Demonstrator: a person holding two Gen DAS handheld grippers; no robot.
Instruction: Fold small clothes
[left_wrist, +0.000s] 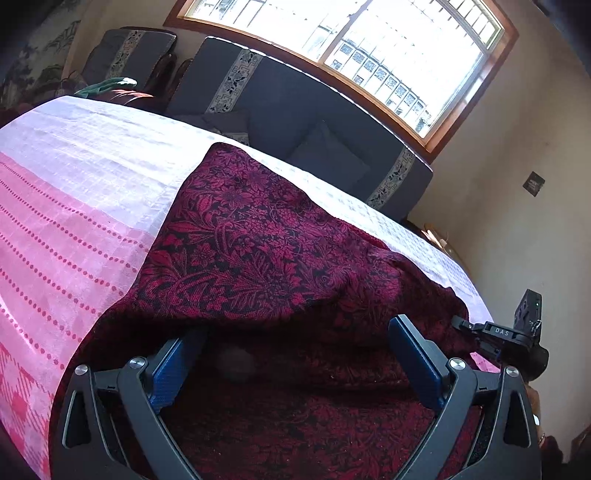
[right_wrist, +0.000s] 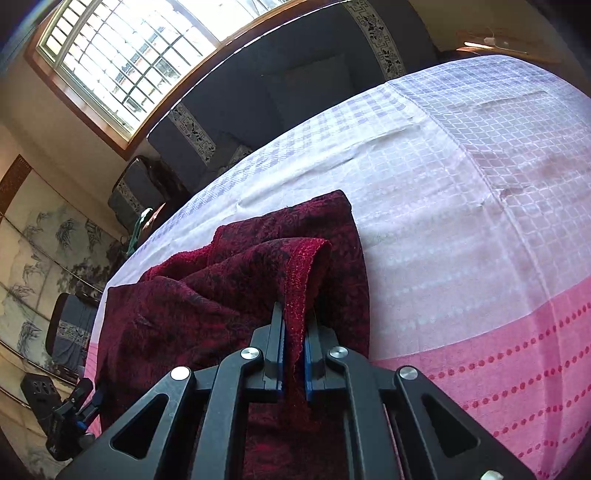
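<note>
A dark red garment with a black floral pattern lies on a pink and white checked cloth over the table. My left gripper is open, its blue pads wide apart over the garment's near part, holding nothing. My right gripper is shut on a raised edge of the garment, which hangs in a fold between the pads. The garment's body spreads to the left of it. The right gripper also shows at the right edge of the left wrist view.
The covered table stretches to the right of the garment. A dark blue sofa stands behind the table under a large window. A painted screen stands at the left.
</note>
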